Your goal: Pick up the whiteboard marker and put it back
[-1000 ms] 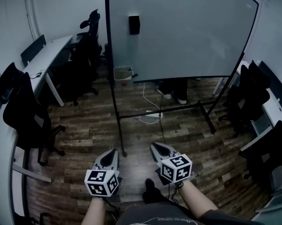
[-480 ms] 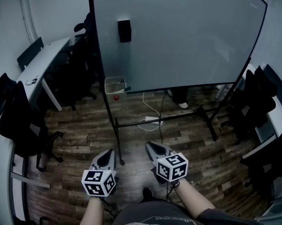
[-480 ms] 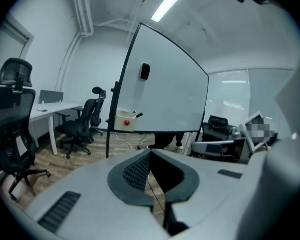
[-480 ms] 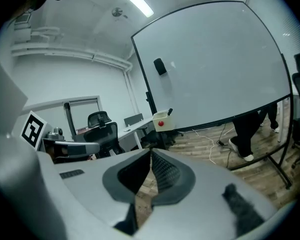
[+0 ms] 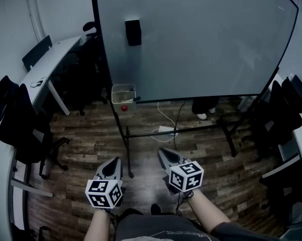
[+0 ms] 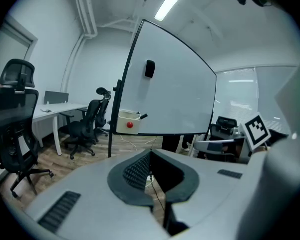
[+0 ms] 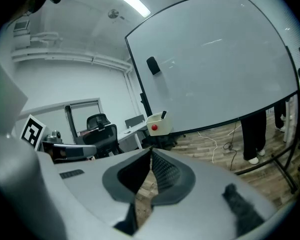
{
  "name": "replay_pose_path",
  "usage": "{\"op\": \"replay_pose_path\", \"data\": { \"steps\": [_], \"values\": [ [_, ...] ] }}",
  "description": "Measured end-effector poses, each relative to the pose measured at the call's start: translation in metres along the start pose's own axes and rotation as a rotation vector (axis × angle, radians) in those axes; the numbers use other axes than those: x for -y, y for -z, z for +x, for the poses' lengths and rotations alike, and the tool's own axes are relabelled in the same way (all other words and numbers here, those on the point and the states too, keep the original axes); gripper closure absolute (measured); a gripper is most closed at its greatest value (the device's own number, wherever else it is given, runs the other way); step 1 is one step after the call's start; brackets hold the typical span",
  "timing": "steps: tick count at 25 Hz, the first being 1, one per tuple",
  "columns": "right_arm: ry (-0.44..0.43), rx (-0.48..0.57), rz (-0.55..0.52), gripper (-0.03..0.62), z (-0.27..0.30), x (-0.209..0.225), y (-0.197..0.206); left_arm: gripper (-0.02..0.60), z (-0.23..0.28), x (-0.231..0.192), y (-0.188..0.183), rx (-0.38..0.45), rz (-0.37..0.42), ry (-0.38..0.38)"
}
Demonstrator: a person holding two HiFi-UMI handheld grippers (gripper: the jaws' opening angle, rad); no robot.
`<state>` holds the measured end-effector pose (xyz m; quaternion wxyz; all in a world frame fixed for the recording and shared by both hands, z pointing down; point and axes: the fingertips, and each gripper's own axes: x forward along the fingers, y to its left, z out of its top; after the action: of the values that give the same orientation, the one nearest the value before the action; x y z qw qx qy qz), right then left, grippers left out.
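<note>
Scene is rendered dim and bluish. Light is cast by a ceiling strip (image 6: 172, 1). Edges are fisheye-bent, corners vignetted.

Person (image 5: 201, 105) — legs only — behind whiteboard (image 5: 201, 39)

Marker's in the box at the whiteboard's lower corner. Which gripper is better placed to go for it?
Left, slightly. In the head view the box lies almost straight ahead of the left gripper; the right gripper sits further aside. Both are shut, empty and far.
</note>
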<state>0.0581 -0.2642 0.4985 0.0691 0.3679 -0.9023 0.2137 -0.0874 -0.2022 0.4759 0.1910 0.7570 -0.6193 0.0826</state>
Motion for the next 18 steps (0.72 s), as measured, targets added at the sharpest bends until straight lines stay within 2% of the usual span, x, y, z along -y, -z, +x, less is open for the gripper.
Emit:
{"op": "replay_pose_path", "data": {
  "steps": [6, 9, 18],
  "values": [
    [-0.010, 0.001, 0.022, 0.568, 0.018, -0.002, -0.003, 0.568, 0.002, -0.010, -0.007, 0.007, 0.019, -0.012],
    [-0.011, 0.001, 0.024, 0.568, 0.032, -0.006, -0.007, 0.568, 0.008, -0.026, -0.012, 0.014, 0.002, -0.013],
    [0.041, 0.010, 0.015, 0.568, 0.081, 0.005, -0.032, 0.568, 0.053, -0.062, -0.045, 0.023, 0.014, 0.042]
  ]
}}
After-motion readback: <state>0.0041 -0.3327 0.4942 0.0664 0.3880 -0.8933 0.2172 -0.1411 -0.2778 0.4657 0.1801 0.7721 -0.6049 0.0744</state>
